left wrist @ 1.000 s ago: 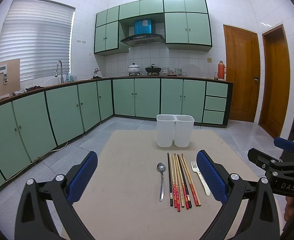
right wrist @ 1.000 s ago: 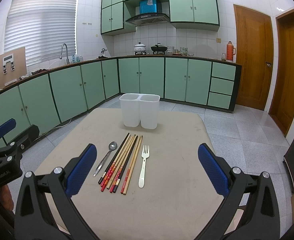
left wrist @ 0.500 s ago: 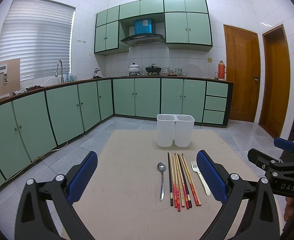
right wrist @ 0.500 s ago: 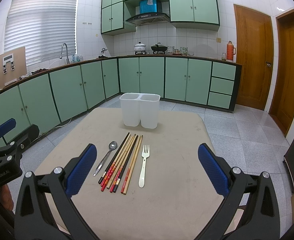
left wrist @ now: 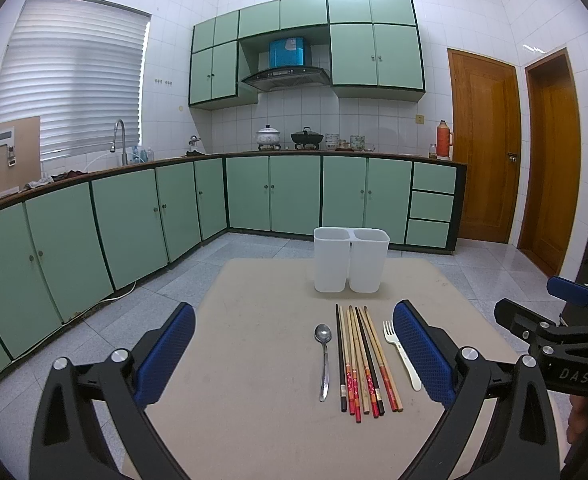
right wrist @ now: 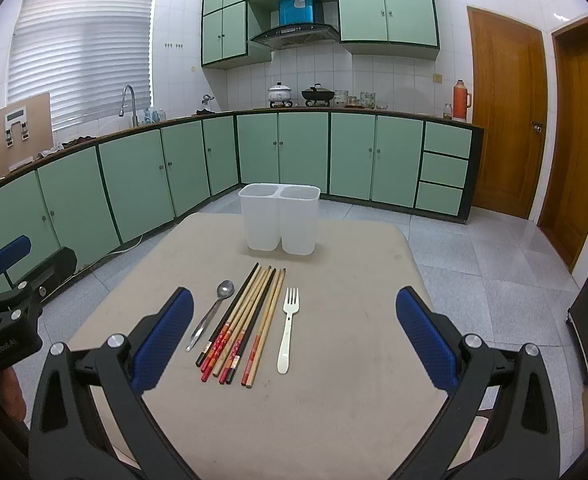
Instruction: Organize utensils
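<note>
A: Where are the utensils?
B: The spoon [left wrist: 323,354], chopsticks [left wrist: 364,362] and fork [left wrist: 400,350] lie on the bench [left wrist: 254,360], ahead of the left gripper [left wrist: 294,354].
A: And the jaws?
B: Both spread wide, holding nothing; right gripper [right wrist: 294,338] likewise faces the row.

Shiny polished metal on the spoon [right wrist: 214,312]. Smooth cream plastic for the fork [right wrist: 288,330]. Wooden chopsticks [right wrist: 246,326], some dark lacquered, red-printed at the handles. Translucent white plastic holder [right wrist: 280,222], matt. Matt beige tabletop [right wrist: 354,340], faintly scuffed. Textured blue pads [right wrist: 424,336], black frames.
</note>
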